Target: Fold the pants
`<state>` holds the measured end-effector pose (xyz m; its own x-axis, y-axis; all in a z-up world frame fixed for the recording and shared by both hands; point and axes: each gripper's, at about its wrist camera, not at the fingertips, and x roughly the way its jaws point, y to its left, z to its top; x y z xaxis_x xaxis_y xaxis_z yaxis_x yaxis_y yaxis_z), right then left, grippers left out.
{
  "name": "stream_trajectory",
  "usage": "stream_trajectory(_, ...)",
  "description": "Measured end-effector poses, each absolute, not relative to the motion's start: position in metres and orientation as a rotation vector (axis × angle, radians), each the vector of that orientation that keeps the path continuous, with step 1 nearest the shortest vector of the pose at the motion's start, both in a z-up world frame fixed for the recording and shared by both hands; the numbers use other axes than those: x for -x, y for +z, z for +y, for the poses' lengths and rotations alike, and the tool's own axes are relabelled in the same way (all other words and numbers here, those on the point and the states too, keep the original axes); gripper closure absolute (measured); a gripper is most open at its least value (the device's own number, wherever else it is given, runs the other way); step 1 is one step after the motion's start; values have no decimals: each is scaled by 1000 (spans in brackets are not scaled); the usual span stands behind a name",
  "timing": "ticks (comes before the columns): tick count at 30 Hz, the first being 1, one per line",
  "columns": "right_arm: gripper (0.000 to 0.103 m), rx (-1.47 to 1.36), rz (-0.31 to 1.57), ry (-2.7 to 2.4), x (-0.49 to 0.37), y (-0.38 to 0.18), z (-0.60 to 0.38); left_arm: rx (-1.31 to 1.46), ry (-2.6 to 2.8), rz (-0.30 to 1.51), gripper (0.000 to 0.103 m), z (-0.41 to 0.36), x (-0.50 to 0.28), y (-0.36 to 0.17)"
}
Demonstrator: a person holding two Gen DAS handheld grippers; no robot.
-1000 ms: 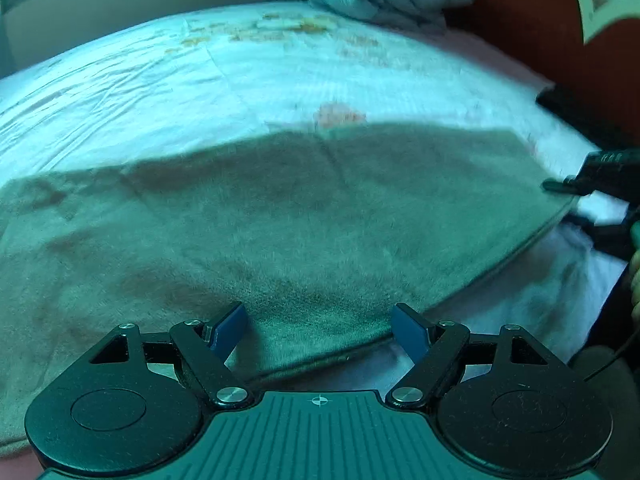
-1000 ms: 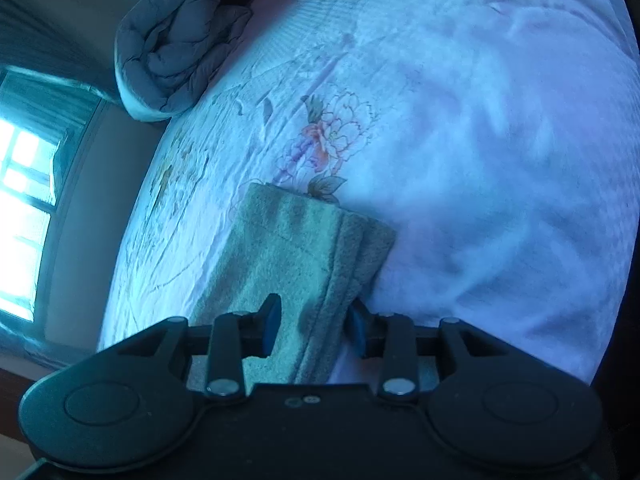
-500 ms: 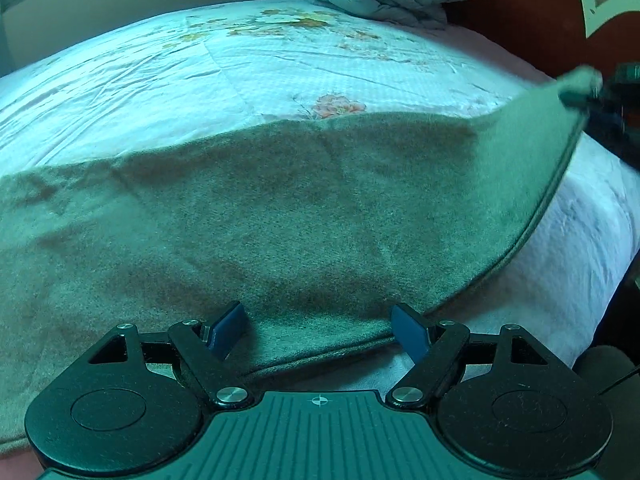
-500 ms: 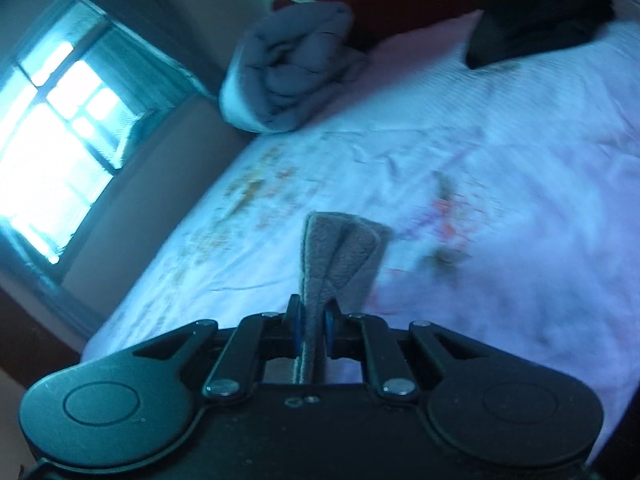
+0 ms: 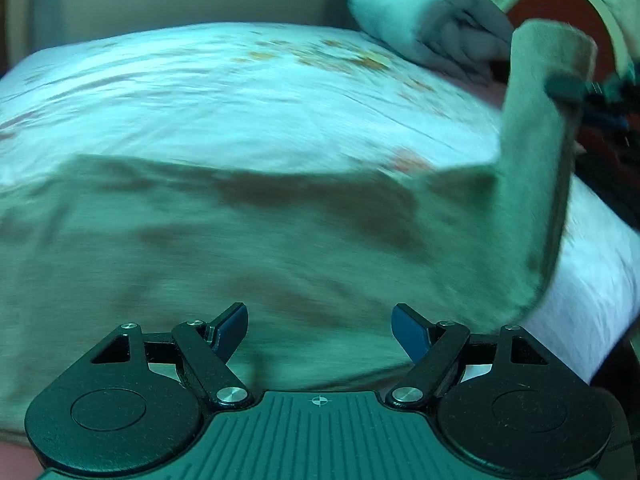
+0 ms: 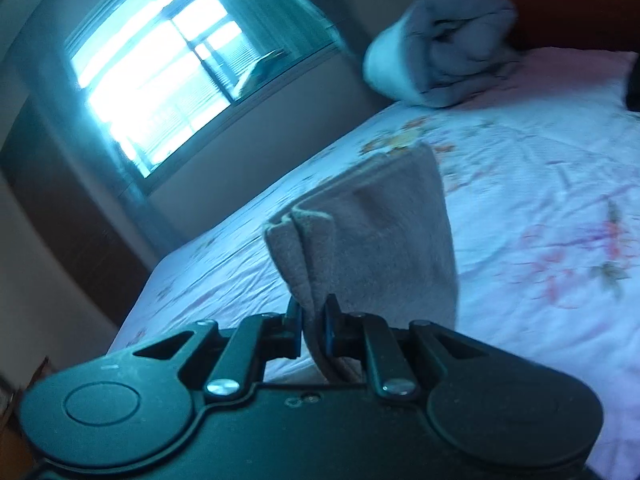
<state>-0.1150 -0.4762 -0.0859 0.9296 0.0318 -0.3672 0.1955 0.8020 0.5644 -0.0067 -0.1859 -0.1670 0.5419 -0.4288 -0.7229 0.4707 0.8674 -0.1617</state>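
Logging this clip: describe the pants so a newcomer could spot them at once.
Start at the bed with its pale flowered sheet. The pants are the wide grey-green fleecy cloth across its near side, one end lifted by the right gripper. The rolled blanket by the headboard is bluer and bundled.

Pants [image 5: 280, 248] end raised higher (blurred).

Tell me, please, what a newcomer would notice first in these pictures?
The grey pants spread across the bed, with one end lifted high at the right, clamped in the right gripper. The left gripper hangs open over the near edge. A bright window glows beyond the bed.
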Motion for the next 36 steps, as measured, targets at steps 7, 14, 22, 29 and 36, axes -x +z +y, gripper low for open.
stream_trajectory(7,101,-540,436,64,82,-83,-411,2,-347,797,24,-92,-8,-160)
stream_trajectory(14,101,-447,564,244,50,-110,-319,59,-180,801,24,-12,-15,-172)
stream_trajectory(22,86,-369,773,263,32,-166,-247,91,-149,797,24,11,-17,-178)
stream_trajectory(29,41,-448,809,376,37,-151,-254,115,-176,778,24,6,-12,-169)
stream_trajectory(36,43,-481,656,155,39,-124,-316,97,-302,773,24,-34,-10,-161)
